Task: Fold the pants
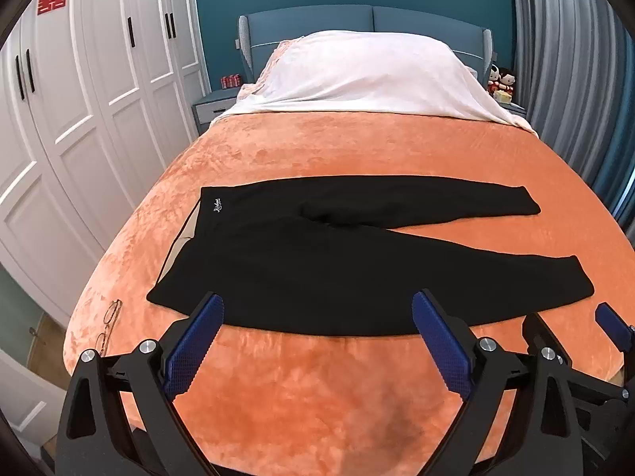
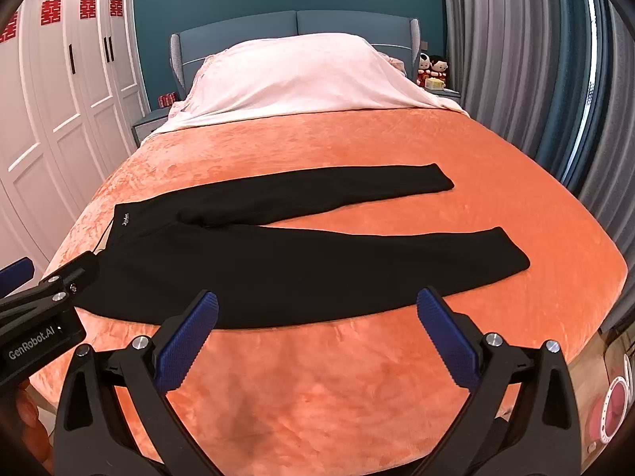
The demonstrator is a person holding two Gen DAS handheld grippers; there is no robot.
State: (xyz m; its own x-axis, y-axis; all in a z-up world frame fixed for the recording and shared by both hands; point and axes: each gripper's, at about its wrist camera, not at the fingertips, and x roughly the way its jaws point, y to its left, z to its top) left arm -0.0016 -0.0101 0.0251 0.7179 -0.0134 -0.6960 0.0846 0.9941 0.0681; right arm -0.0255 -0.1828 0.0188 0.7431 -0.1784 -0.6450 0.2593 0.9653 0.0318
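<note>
Black pants [image 1: 317, 254] lie flat on the orange bedspread [image 1: 317, 396], waistband to the left, both legs spread to the right in a narrow V. They also show in the right wrist view [image 2: 301, 265]. My left gripper [image 1: 317, 309] is open and empty, hovering just short of the pants' near edge. My right gripper [image 2: 317, 305] is open and empty, above the near edge of the lower leg. The right gripper shows at the right edge of the left wrist view [image 1: 575, 333]. The left gripper's body shows at the left of the right wrist view [image 2: 43, 309].
Glasses [image 1: 109, 323] lie on the bedspread [image 2: 317, 396] near its left edge. A white cover [image 1: 365, 75] drapes the pillows at the head. White wardrobes [image 1: 79, 99] stand left, grey curtains [image 2: 516, 59] right. Dolls [image 2: 432, 67] sit on a nightstand.
</note>
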